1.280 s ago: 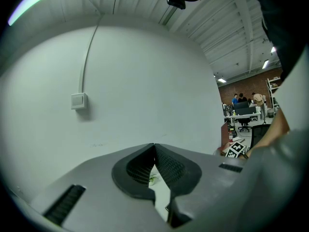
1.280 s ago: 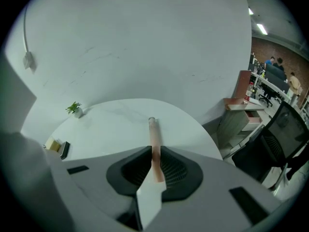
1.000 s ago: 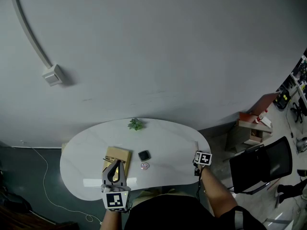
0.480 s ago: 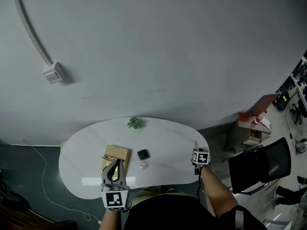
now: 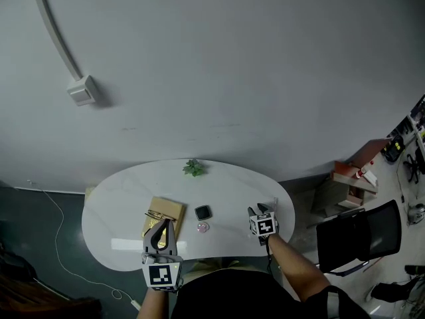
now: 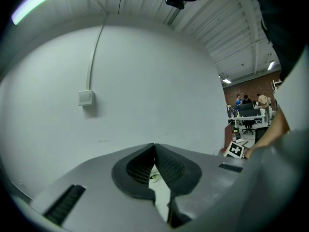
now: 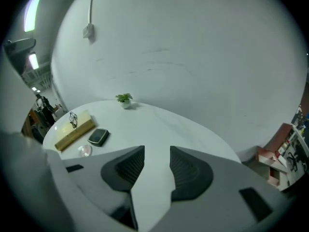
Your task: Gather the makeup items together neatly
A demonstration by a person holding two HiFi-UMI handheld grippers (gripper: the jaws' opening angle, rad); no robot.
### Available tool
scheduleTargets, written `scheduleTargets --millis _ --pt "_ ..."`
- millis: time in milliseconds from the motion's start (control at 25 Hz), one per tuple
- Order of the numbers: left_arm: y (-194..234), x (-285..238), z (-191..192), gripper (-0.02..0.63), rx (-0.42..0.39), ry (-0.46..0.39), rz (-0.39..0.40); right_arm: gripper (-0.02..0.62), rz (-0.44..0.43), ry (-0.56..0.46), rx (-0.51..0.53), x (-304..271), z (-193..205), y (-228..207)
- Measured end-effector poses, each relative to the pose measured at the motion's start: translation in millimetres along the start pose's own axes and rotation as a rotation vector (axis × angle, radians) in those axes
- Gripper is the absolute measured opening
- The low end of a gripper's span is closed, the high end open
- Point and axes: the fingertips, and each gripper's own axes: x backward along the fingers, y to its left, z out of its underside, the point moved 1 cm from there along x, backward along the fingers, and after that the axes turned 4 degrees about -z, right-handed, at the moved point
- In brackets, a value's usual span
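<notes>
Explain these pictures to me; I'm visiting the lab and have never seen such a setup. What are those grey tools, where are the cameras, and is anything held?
No robot here: a person holds a two-jaw gripper in each hand. The wide picture comes from a camera on the person's head, looking down at a white table. The other two come from cameras riding on the grippers, looking along their jaws. On the table lie a tan box with glasses on it, a black compact, a small pinkish round item and a plant. The left gripper is shut with nothing between its jaws. The right gripper is open and empty; its jaws have just been opening.
</notes>
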Motion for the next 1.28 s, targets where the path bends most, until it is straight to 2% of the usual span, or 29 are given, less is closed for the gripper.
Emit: scheduleTargets --millis 280,560,720,1080,1280 --pt "18 3 2 0.021 0.009 -0.003 -0.036 0.164 -0.181 0.055 0.139 -34 -9 98" --pt "37 6 8 0.021 0.017 0.010 -0.064 0.176 -0.369 0.144 0.302 -50 12 187" --pt "43 5 12 0.021 0.022 0.011 -0.075 0.198 -0.442 0.193 0.377 -54 22 222" --pt "47 8 23 0.021 0.024 0.045 -0.088 0.255 -0.475 0.258 0.459 -76 35 244" --pt "45 9 30 0.021 0.003 0.076 -0.083 0.256 -0.440 0.281 0.511 -85 44 247"
